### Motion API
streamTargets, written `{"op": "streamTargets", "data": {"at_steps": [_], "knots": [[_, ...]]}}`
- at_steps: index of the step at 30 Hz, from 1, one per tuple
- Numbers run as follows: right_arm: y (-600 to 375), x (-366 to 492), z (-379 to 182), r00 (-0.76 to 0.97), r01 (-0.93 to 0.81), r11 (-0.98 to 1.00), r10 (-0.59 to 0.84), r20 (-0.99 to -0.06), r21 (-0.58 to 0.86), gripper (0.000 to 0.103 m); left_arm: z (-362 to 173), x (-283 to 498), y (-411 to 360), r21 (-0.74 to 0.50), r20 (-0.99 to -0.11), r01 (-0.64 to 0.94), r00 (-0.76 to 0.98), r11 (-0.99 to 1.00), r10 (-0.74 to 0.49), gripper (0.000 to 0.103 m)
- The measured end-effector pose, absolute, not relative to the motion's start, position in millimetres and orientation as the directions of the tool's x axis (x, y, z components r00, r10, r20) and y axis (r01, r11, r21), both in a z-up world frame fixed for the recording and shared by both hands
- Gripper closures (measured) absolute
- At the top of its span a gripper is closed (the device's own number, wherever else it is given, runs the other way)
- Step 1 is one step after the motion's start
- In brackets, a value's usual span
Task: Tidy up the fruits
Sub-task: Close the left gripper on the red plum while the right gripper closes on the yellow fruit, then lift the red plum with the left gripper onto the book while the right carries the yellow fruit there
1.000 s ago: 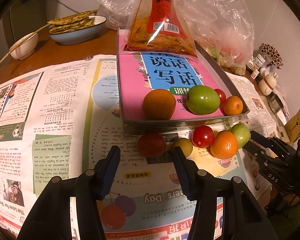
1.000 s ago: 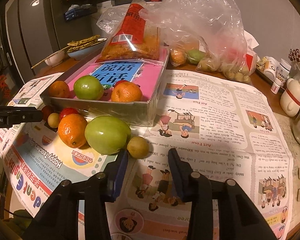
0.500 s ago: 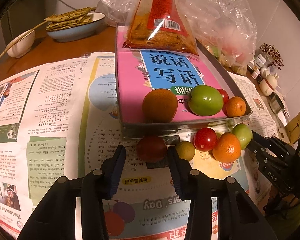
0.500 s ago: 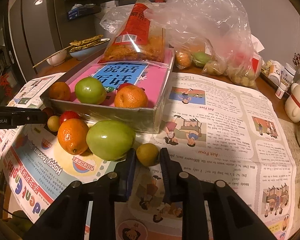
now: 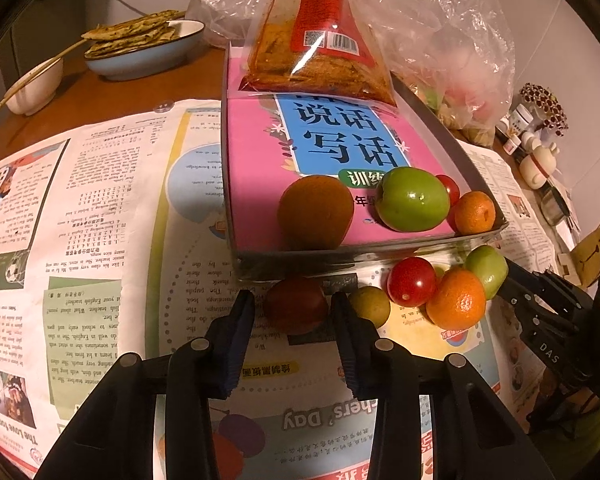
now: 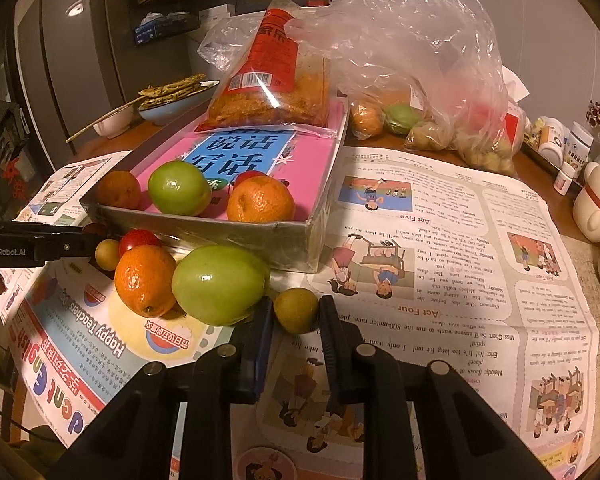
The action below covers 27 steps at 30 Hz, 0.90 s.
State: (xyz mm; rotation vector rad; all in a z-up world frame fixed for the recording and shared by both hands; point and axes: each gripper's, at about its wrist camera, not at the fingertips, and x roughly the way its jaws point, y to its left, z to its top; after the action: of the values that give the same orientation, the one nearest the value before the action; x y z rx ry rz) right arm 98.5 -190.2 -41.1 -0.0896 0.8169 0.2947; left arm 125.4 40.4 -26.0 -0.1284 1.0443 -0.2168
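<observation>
My left gripper is open, its fingers on either side of a dark red fruit that lies on the newspaper just in front of the grey tray. My right gripper has closed in around a small yellow-green fruit, fingers close to or touching its sides. Beside it lie a big green fruit, an orange, a red tomato and another small yellow fruit. In the tray sit a brown fruit, a green fruit and an orange.
A snack bag leans on the tray's far end. Plastic bags of fruit stand behind it. A bowl of flatbread is at the far left, small jars and a figurine at the right edge. Newspaper covers the table.
Both grippers moved forward onto their fruits. The left fingers narrowed around the dark red fruit; the right fingers closed in on the small yellow-green fruit.
</observation>
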Motion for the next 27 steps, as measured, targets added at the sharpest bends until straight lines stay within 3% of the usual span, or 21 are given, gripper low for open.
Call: {"op": "streamTargets", "data": {"at_steps": [7, 27], "knots": [[-191.6, 99.1, -40.6, 0.644, -0.291, 0.956, 0.228, -0.73, 0.043, 0.079, -26.3, 127.8, 36.9, -0.214, -0.842, 0.126, 0.48, 0.969, -0.248, 0.07], [-201.4, 97.3, -36.3, 0.654, -0.259, 0.964, 0.218, -0.724, 0.056, 0.079, -18.3, 120.6, 42.7, -0.222, -0.831, 0.12, 0.495, 0.968, -0.252, 0.07]]}}
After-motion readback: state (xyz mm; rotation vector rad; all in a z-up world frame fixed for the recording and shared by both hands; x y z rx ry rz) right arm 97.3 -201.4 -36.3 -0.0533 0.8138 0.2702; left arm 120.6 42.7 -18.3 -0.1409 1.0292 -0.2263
